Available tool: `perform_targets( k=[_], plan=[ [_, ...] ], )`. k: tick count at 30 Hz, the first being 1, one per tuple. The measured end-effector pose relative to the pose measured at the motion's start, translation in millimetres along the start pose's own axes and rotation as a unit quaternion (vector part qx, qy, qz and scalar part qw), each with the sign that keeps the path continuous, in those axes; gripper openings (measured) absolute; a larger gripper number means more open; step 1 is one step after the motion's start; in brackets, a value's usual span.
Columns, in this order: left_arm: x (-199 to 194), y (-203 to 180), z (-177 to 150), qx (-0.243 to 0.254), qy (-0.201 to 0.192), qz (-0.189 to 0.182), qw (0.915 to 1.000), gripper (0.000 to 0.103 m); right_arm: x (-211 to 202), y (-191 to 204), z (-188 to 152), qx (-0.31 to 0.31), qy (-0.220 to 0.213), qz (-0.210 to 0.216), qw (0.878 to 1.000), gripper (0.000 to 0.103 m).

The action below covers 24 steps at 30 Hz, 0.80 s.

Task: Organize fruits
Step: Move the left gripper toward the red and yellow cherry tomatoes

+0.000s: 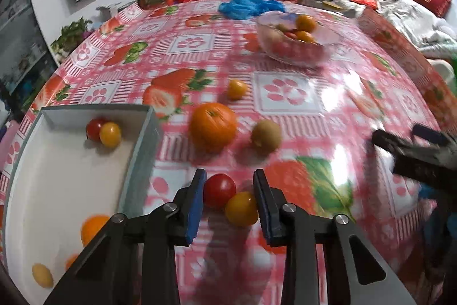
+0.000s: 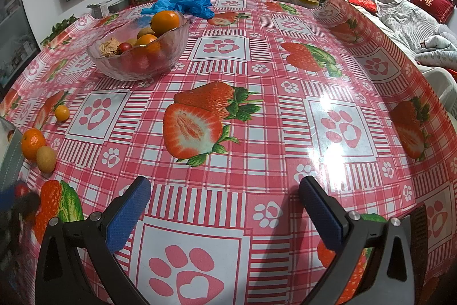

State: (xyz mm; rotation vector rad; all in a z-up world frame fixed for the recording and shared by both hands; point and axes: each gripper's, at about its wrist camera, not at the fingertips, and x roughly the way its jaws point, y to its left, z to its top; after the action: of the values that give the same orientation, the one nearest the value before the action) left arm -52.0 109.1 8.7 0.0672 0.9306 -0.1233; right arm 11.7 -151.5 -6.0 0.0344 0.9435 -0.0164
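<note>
We log the left gripper point(image 1: 230, 185) with fingers spread apart, bracketing one red tomato point(image 1: 219, 190) and one yellow tomato point(image 1: 241, 208) on the counter point(image 1: 285, 93); whether a finger touches either fruit we cannot tell, as the left view is blurred. Beyond them lie one orange point(image 1: 213, 125), one kiwi point(image 1: 266, 135) just beside it, and one small yellow fruit point(image 1: 237, 89) farther off. The white tray point(image 1: 42, 190), cut off at the frame edge, holds a red and a yellow tomato touching in its far corner; three orange-yellow fruits nearer us are partly hidden by the gripper. The glass bowl point(image 2: 137, 47) holds mixed fruit, count unclear. The right gripper point(image 2: 225, 207) hangs released, fingers wide, nothing between them. One blue cloth point(image 2: 182, 5) lies behind the bowl.
</note>
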Motion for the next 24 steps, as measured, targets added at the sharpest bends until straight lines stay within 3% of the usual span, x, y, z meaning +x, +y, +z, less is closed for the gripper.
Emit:
perform_targets(
  k=[6, 11, 21, 22, 23, 24],
  plan=[
    [-19.9, -8.5, -27.3, 0.015, -0.003, -0.045, 0.9989, 0.036, -0.1, -0.1, -0.1, 0.000, 0.000, 0.000, 1.000, 0.103],
    [-24.1, -14.6, -33.2, 0.020, 0.000, -0.044, 0.9988, 0.051, -0.1, -0.1, -0.2, 0.000, 0.000, 0.000, 1.000, 0.103],
    [-34.3, -10.9, -40.9, 0.021, 0.006, -0.051, 0.9985, 0.051, 1.2, -2.7, 2.1, -0.019, 0.004, 0.016, 1.000, 0.103],
    [-36.0, -9.8, -42.7, 0.022, 0.006, -0.050, 0.9985, 0.058, 0.9, -4.5, 1.9, -0.020, 0.003, 0.022, 1.000, 0.103],
    [-38.7, -8.2, -44.8, 0.022, 0.003, -0.046, 0.9987, 0.075, 0.1, -5.7, 1.8, -0.019, 0.003, 0.027, 0.999, 0.103],
    [-42.8, -5.8, -47.1, 0.018, -0.005, -0.039, 0.9991, 0.079, -1.2, -5.7, 1.3, -0.022, 0.011, 0.030, 0.999, 0.103]
  ],
)
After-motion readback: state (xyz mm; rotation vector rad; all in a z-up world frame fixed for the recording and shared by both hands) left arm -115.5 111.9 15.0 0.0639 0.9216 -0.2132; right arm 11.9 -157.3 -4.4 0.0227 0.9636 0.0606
